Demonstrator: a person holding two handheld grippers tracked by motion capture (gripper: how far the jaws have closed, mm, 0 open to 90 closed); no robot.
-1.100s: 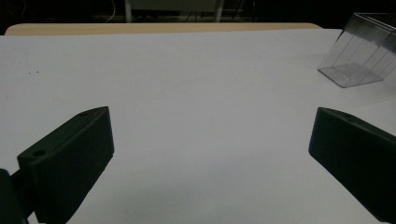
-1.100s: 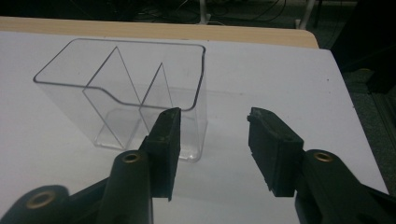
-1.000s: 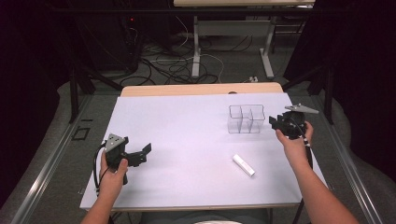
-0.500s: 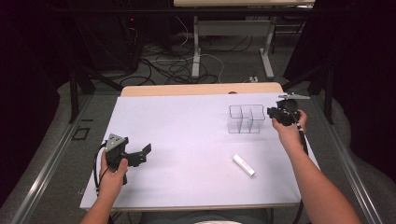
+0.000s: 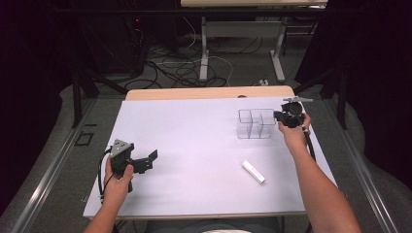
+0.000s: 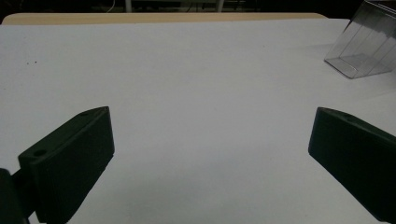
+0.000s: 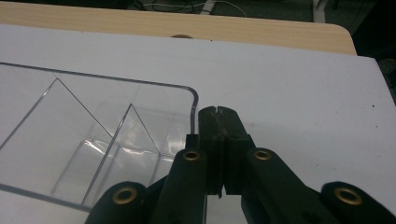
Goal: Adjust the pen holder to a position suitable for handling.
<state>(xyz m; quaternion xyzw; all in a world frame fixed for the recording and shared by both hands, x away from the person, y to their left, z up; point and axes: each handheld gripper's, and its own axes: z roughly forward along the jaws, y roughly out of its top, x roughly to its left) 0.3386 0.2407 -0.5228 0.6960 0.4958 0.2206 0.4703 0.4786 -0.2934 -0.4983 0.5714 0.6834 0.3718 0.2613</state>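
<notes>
Now the right gripper (image 7: 218, 135) has just been closing, and its fingers (image 7: 211, 122) are clenched together with nothing between them, just beside the corner of the clear divided box (image 5: 256, 124) at the far right of the counter (image 5: 194, 126). Left gripper (image 5: 145, 161) is spread wide and empty.

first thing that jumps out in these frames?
The clear divided box at the far right of the white table, with the right gripper at its right wall, fingers just closed together with nothing between them. Then the small white stick lying alone nearer the person, and the left gripper wide open.
</notes>
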